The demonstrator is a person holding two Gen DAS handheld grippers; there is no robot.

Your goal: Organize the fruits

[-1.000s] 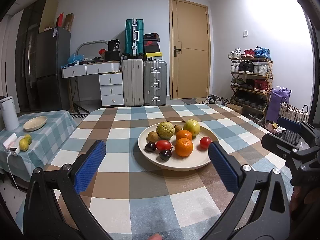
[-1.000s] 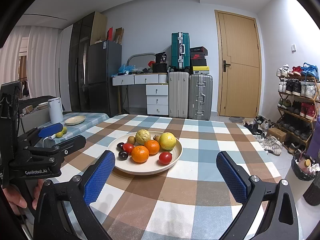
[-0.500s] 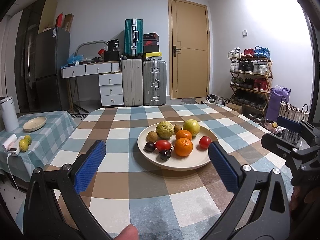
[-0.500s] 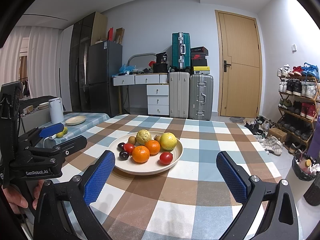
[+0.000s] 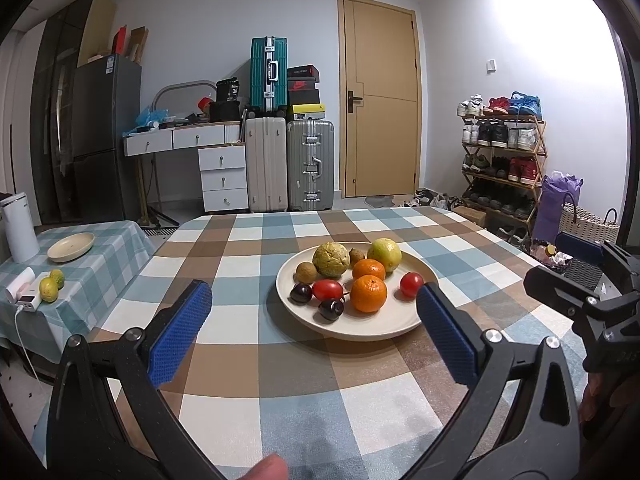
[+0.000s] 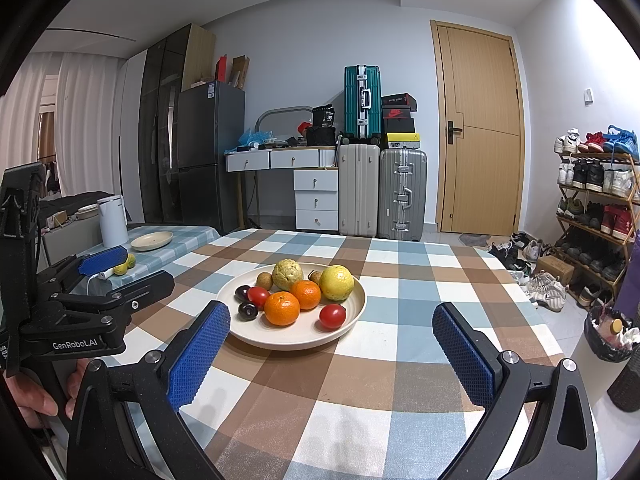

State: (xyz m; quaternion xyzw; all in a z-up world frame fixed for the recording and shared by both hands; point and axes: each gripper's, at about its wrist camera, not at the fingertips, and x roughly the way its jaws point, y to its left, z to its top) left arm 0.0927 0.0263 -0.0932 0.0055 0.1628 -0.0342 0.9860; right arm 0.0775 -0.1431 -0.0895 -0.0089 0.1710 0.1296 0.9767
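- Side desk (image 5: 100, 248) at far left: small plate (image 5: 71, 247), two yellow-green fruits (image 5: 52, 285), white kettle (image 5: 19, 227).
- Left gripper (image 5: 312, 312) spread wide, holding nothing, hovering short of the big plate (image 5: 360, 328).
- Fruits lie piled on that plate, mid-desk (image 6: 360, 380): oranges (image 5: 368, 293), tomatoes (image 5: 411, 284), dark plums (image 5: 331, 309), guava (image 5: 330, 259).
- Right gripper (image 6: 332, 348) likewise spread, empty.
- Scene fits sorting ahead or gathering finished.
- Judgement: any pick should take an outlying fruit; touching neighbours may roll.

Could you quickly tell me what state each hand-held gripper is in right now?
Left hand-held gripper: open, holding nothing.
Right hand-held gripper: open, holding nothing.
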